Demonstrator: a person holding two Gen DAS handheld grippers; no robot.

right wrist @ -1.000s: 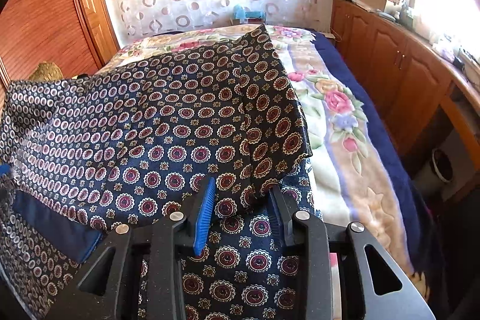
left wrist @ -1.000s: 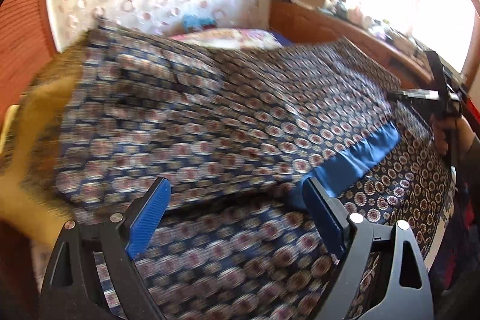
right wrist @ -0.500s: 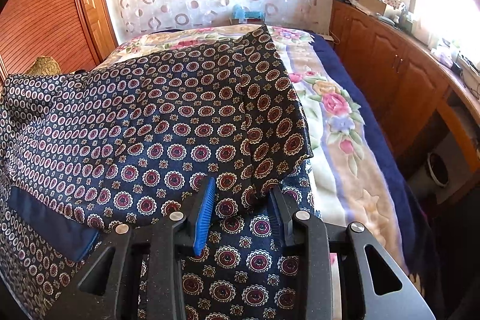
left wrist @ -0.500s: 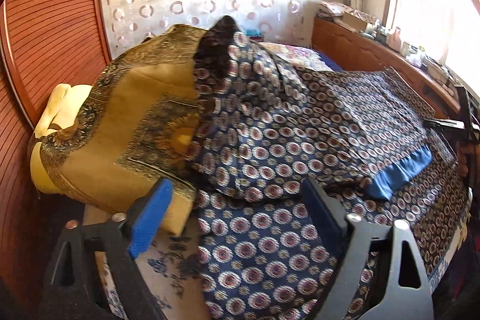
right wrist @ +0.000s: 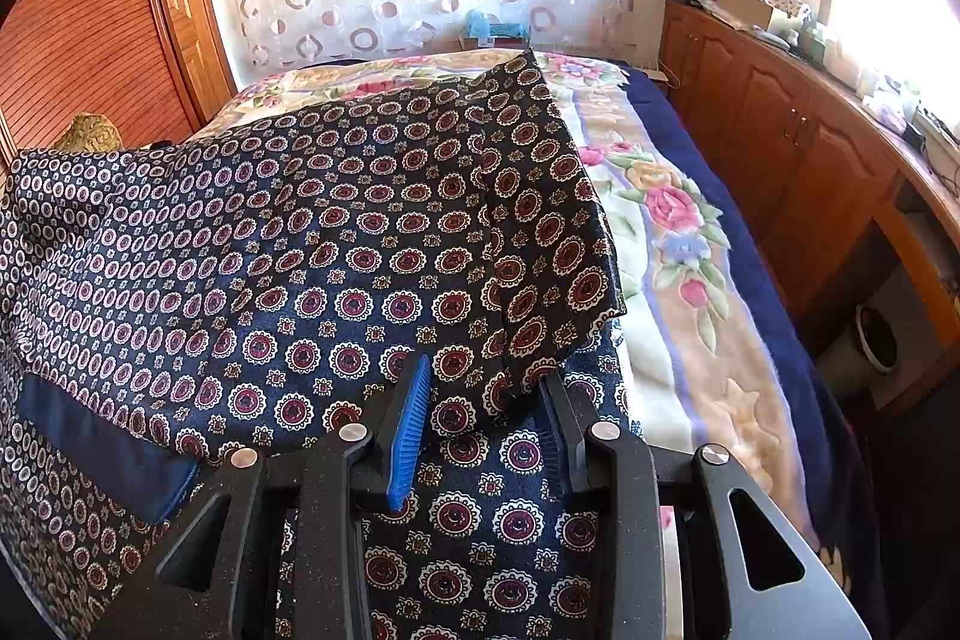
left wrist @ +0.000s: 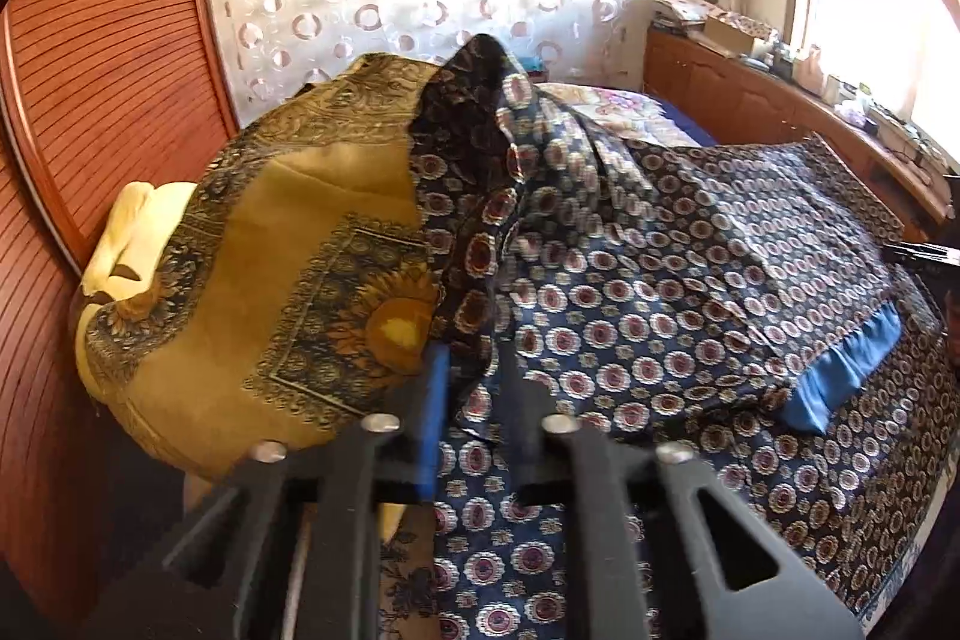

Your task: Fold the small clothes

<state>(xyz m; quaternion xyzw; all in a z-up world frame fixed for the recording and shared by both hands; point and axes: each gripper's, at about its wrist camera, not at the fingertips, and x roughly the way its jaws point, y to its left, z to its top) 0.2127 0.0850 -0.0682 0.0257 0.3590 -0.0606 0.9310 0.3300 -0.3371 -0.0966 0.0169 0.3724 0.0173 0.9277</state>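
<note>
A navy garment [left wrist: 690, 280] with round red-and-cream medallions and a plain blue hem band [left wrist: 840, 376] lies spread on the bed. My left gripper [left wrist: 474, 400] is shut on a raised fold of the navy garment at its left side, beside a mustard patterned cloth [left wrist: 270, 280]. In the right wrist view the same navy garment [right wrist: 300, 250] is folded over itself. My right gripper [right wrist: 486, 400] is shut on its near right corner. The blue hem band [right wrist: 102, 442] shows at the lower left.
The bed has a floral blanket [right wrist: 672, 244] with a dark blue edge. A wooden cabinet run [right wrist: 798, 142] with clutter on top lines the right wall under a bright window. A wooden slatted door [left wrist: 90, 100] stands at the left. A yellow cloth [left wrist: 132, 232] lies behind the mustard one.
My left gripper has closed from wide open onto a fold of the navy garment and moved left toward the mustard cloth. The right gripper has stayed shut on its corner.
</note>
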